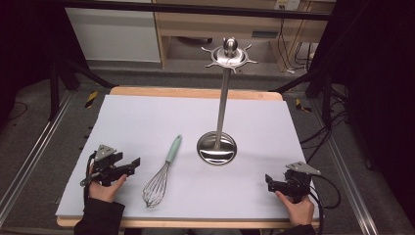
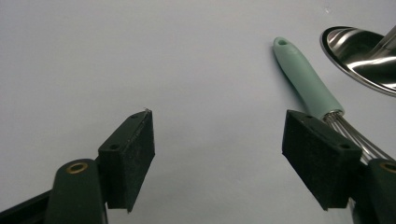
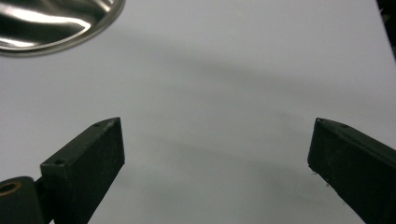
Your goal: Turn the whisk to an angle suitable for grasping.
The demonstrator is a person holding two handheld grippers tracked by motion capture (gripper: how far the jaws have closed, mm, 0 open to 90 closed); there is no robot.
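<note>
Mint-handled wire whisk [image 1: 161, 175] lies just right of left claw [image 1: 131, 166], handle pointing away; both claws, right claw [image 1: 270, 182] included, gape empty.

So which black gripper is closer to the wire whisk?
The left gripper: the mint-handled wire whisk lies just beside it, while the right gripper sits across the table.

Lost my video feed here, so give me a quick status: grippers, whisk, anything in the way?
Left gripper open, empty. Right gripper open, empty. Whisk flat on the mat, untouched, beside the left fingers. Utensil stand close behind; no blockage.
</note>
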